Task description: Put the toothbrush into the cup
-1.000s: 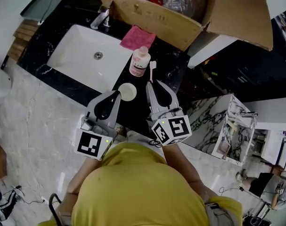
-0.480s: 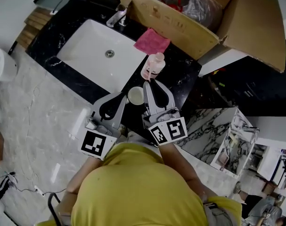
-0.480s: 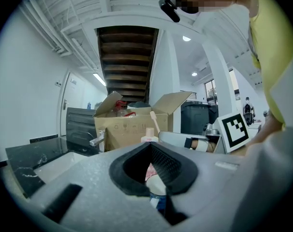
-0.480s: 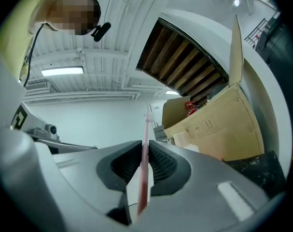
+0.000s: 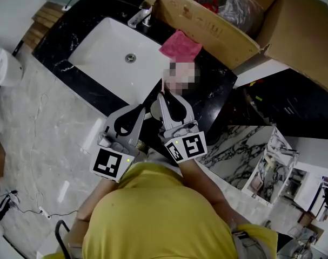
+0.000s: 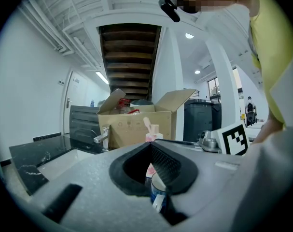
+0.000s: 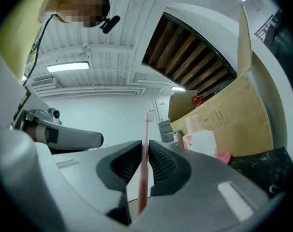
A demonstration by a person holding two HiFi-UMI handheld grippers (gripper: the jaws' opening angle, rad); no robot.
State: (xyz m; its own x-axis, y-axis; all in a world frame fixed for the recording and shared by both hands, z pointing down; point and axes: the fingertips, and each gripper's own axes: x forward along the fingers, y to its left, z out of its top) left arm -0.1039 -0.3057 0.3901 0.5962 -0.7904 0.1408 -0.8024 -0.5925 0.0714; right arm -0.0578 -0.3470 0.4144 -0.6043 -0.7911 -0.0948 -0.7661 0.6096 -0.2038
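Right tongs [image 7: 145,148] are clamped on the pink toothbrush [image 7: 145,158]. It stands upright between the pads, bristle head up at the top, handle running down out of sight below them. In the head view those right tongs [image 5: 162,97] sit at centre frame, right beside the cup [image 5: 153,111]. Only a pale sliver of the cup's rim shows between the two tools. Left tongs [image 5: 135,111] are just left of the cup, and the left gripper view has their tips [image 6: 151,146] meeting and nothing gripped. The blue-and-white cup [image 6: 158,190] peeks through the opening beneath them. On the black marble surface [image 5: 209,99], a pink bottle [image 7: 204,141] stands just beyond the cup. A pink cloth [image 5: 181,45] lies further up, against the open cardboard box [image 5: 207,28]. White sink [image 5: 107,63] and faucet [image 5: 142,16] are at upper left.
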